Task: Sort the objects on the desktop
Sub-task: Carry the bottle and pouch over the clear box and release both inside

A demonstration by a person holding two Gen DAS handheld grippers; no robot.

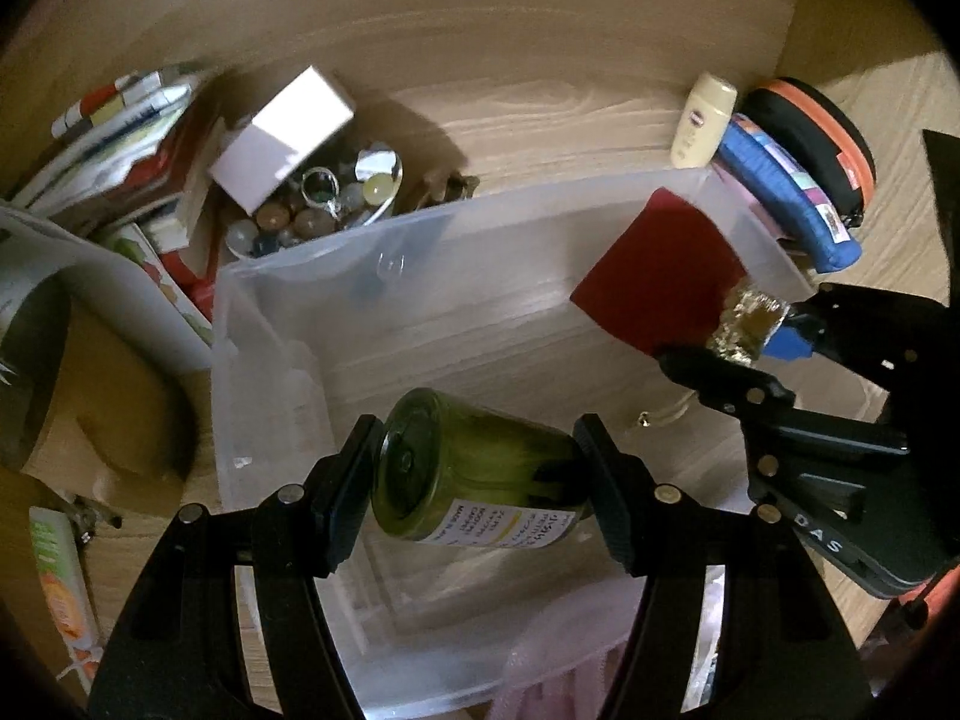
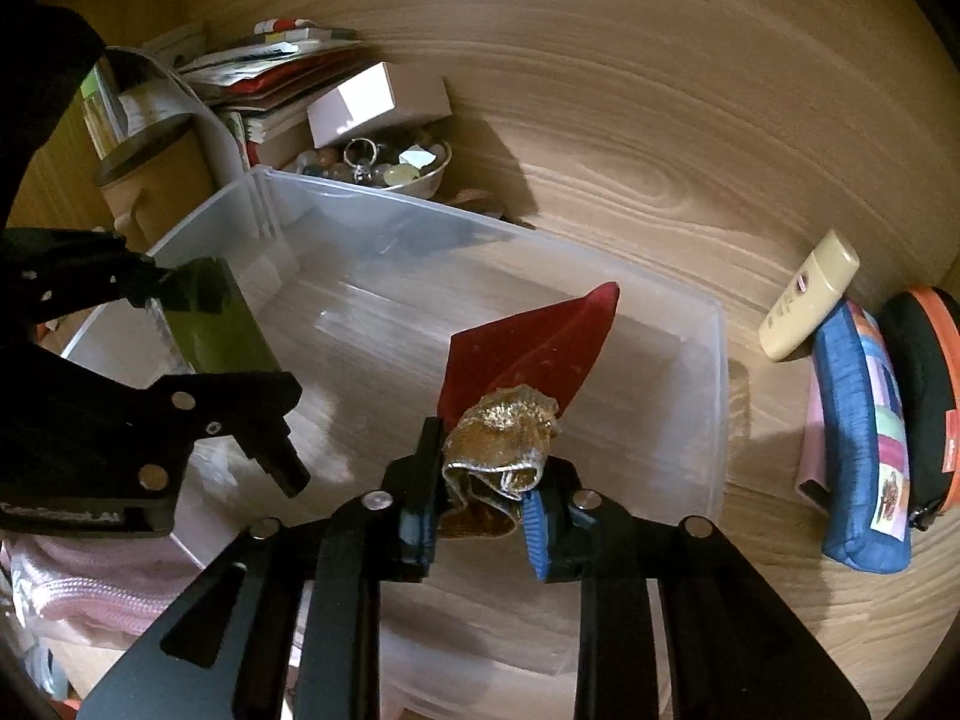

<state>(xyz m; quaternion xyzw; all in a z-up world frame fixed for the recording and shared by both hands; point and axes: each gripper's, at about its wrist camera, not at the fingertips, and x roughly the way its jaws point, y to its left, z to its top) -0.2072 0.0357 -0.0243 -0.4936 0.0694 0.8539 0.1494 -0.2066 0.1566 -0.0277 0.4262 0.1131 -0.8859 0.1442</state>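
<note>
Left tongs: clamped on the green jar, lying sideways above the clear box.
Right tongs: clamped on the red pouch, also above the box.

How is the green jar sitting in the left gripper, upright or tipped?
Tipped on its side: the green jar lies sideways between the left gripper fingers, base toward the camera, above the clear plastic bin.

- left tool has both fingers clamped tight on something, pointing forward and down
- right tool is pinched nearly closed too, sitting just right of it
</note>
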